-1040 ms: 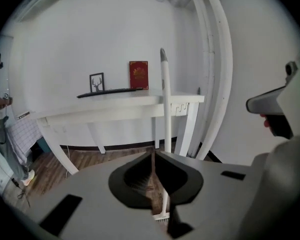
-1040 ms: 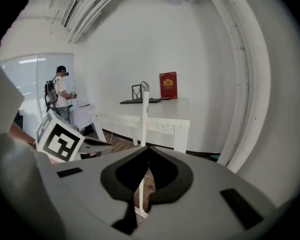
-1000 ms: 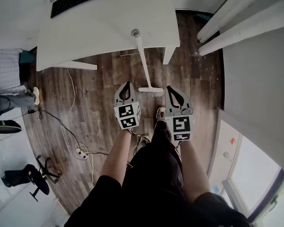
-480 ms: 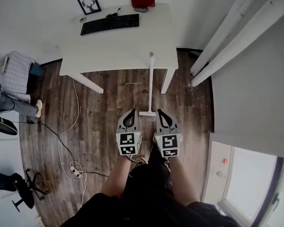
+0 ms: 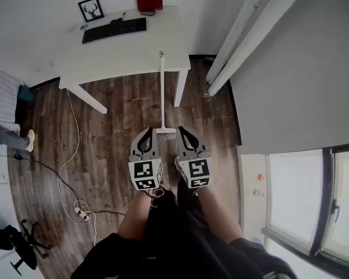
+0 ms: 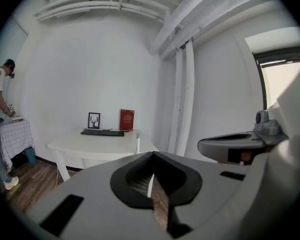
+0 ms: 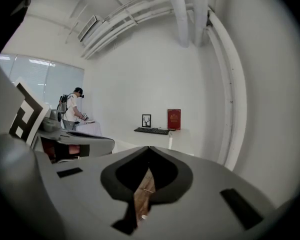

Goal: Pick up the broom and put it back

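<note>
Now your left claw (image 5: 146,131) and right claw (image 5: 181,129) ride higher, both clenched empty; the broom (image 5: 161,92) leans against the white counter (image 5: 134,51) on the wood floor (image 5: 110,132).

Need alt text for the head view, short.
A broom stands on the wood floor, its handle against the edge of a white table. Just short of its head, the person holds the left tool and right tool side by side, both shut and empty.

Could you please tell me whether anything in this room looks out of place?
Mainly the broom: it leans against the front edge of the white table, head on the floor, rather than put away. A power strip also lies loose on the floor at left.
</note>
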